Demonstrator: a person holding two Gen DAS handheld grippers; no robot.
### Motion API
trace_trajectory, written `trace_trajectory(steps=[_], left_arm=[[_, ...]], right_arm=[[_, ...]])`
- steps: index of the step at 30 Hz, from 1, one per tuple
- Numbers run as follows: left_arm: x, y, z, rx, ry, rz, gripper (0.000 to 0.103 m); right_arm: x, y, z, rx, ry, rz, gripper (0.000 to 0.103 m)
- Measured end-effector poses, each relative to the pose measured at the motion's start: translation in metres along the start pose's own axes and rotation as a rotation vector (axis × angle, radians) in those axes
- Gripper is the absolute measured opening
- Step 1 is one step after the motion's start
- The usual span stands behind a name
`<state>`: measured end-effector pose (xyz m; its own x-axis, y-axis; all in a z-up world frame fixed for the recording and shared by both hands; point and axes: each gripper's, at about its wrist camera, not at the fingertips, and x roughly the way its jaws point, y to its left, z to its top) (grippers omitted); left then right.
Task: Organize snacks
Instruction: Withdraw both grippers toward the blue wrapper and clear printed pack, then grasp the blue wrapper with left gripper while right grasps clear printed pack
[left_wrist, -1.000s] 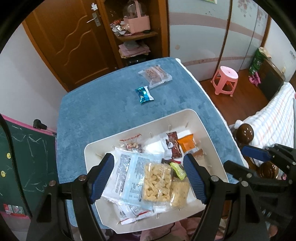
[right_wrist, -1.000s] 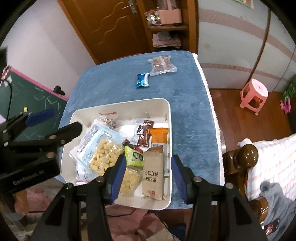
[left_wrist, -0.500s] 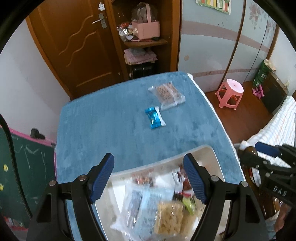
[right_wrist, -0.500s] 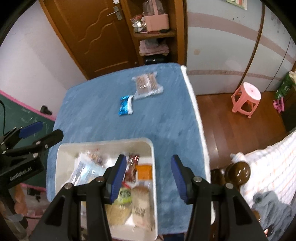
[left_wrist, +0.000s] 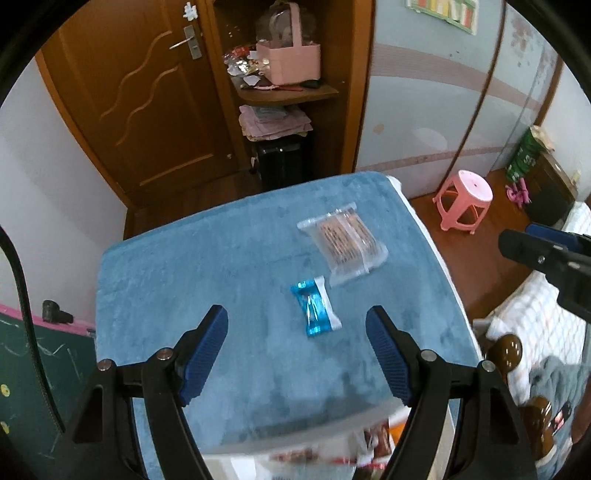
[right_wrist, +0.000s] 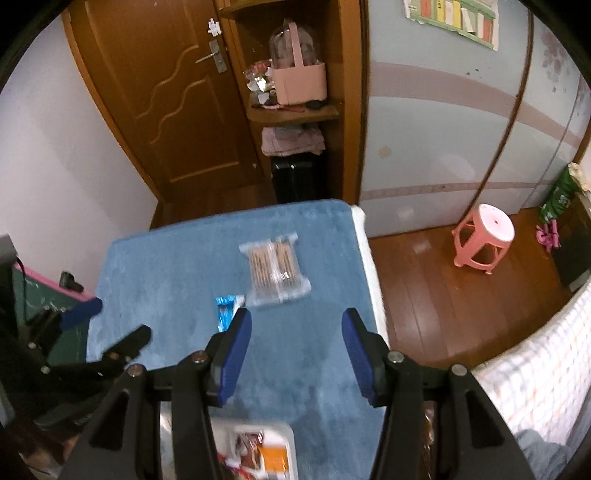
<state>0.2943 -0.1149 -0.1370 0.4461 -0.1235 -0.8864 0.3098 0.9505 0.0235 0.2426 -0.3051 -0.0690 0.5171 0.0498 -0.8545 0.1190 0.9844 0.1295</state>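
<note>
Hovering above the blue table (left_wrist: 177, 280), the left gripper (left_wrist: 295, 343) is gaping wide and the right gripper (right_wrist: 296, 345) narrower, both empty. The white tray (left_wrist: 306, 435) is sitting nearest; farther off, the blue packet (left_wrist: 314, 308) is lying just beside the clear packet (left_wrist: 343, 243)

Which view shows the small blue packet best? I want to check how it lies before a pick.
The left wrist view: the blue packet lies whole on the blue cloth, unobstructed. In the right wrist view, a right gripper finger covers part of it.
</note>
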Motion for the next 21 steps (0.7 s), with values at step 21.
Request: trace_trajectory(steps=[21], left_arm=[[0.200, 0.016, -0.021, -0.318, 0.280, -0.078, 0.076]], right_arm=[[0.220, 0.020, 0.053, 0.013, 0.221, 0.052, 0.065]])
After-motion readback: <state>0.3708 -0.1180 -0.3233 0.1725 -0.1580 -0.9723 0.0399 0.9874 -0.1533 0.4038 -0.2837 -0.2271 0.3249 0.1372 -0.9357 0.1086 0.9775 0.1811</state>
